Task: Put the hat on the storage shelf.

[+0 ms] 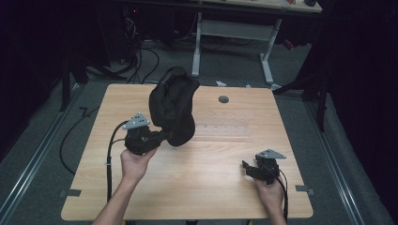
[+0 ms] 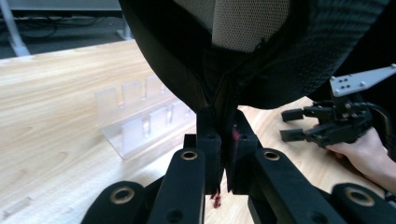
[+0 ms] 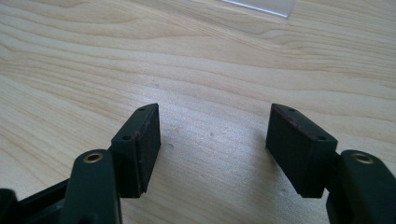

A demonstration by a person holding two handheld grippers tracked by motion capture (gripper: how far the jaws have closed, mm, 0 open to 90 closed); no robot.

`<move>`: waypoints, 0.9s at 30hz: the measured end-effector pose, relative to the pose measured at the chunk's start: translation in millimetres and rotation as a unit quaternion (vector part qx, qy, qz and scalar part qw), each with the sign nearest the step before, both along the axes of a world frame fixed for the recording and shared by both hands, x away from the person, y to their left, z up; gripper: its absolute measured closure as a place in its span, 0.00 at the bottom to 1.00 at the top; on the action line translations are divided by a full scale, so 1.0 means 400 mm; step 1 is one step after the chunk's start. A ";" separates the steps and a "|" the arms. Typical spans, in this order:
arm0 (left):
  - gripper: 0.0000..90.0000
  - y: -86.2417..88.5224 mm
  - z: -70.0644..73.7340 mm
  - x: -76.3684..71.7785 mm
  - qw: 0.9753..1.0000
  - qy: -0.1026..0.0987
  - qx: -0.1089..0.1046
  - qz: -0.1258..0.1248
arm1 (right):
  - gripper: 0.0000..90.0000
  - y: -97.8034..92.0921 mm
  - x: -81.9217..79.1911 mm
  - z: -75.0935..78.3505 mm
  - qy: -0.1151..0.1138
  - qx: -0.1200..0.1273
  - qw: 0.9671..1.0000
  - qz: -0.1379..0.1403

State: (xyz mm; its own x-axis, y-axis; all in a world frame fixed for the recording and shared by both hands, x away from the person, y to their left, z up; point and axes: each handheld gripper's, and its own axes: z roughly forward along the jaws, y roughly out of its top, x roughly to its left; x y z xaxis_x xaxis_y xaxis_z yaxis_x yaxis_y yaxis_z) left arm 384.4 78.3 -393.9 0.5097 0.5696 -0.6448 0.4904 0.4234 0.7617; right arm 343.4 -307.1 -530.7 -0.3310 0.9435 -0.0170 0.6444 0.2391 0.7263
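Note:
A black fabric bag (image 1: 172,107) with a mesh lining hangs in the air above the middle of the wooden table (image 1: 187,183). My left gripper (image 1: 165,136) is shut on the bag's lower edge and holds it up. In the left gripper view the bag (image 2: 280,51) looms over the closed jaws, which pinch a fold of its fabric at my left gripper (image 2: 225,135). My right gripper (image 1: 245,168) rests low at the table's front right, open with nothing between its jaws. In its own view, my right gripper (image 3: 215,140) has its pads wide apart over bare wood.
A clear plastic rack (image 2: 140,116) with several slots lies on the table behind the bag, faintly seen in the high view as the rack (image 1: 220,129). A round grey cable port (image 1: 223,99) sits near the far edge. Desk legs and cables stand beyond the table.

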 end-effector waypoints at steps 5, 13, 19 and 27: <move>0.96 0.009 0.010 0.012 1.000 -0.009 0.004 0.010 | 0.40 0.000 0.000 0.000 0.000 0.001 1.000 0.000; 0.96 0.012 0.018 0.039 0.999 -0.015 0.014 0.024 | 0.40 0.000 0.000 0.000 0.000 0.001 1.000 0.000; 0.96 -0.001 0.019 0.059 0.998 -0.023 0.036 0.037 | 0.39 0.000 0.000 0.000 0.000 0.001 1.000 0.000; 0.96 -0.017 0.006 0.091 0.998 -0.018 0.043 0.047 | 0.39 0.000 0.000 0.000 0.000 0.001 1.000 0.000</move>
State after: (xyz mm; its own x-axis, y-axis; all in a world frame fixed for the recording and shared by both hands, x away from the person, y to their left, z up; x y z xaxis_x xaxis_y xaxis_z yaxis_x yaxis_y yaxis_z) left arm 420.8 71.4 -391.3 0.4733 0.6677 -0.5746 0.4241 0.3990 0.8130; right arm 343.2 -307.2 -530.6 -0.3310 0.9435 -0.0149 0.6449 0.2377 0.7263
